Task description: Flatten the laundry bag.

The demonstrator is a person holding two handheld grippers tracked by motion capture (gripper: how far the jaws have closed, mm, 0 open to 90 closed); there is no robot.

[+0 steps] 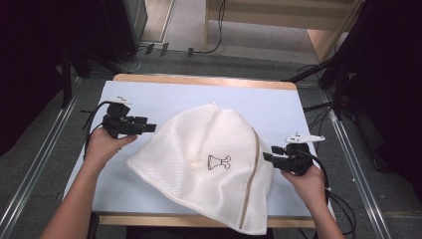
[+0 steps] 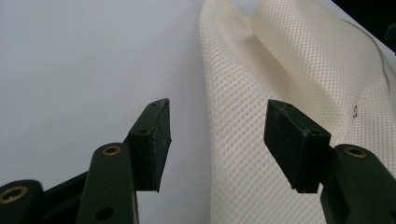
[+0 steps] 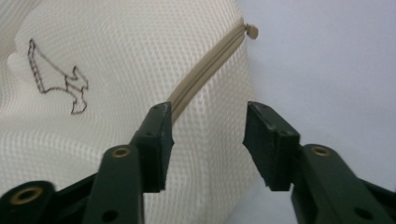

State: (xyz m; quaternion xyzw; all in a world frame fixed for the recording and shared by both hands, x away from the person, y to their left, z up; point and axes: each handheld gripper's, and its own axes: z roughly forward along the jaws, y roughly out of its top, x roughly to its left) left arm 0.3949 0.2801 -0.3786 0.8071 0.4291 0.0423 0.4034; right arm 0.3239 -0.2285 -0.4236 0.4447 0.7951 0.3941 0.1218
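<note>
A white mesh laundry bag (image 1: pixel 209 159) lies crumpled on the white table sheet (image 1: pixel 164 94), with a beige zipper (image 1: pixel 251 174) down its right side and a small black outline drawing (image 1: pixel 219 162) on it. Just off the bag's left edge, my left gripper (image 1: pixel 149 128) is open. In the left gripper view its jaws (image 2: pixel 217 126) stand apart over the bag's edge (image 2: pixel 280 70) and grip nothing. My right gripper (image 1: pixel 266 157) is open at the bag's right edge. In the right gripper view its jaws (image 3: pixel 210 126) frame the mesh (image 3: pixel 116 56) by the zipper (image 3: pixel 210 60) without pressing it.
The table's wooden rim (image 1: pixel 199 79) borders the sheet at the back and the front. Metal floor rails (image 1: pixel 35 164) run along both sides. Cables (image 1: pixel 164 50) and dark stand legs (image 1: pixel 338 74) lie beyond the table. The bag's lower end hangs over the front edge.
</note>
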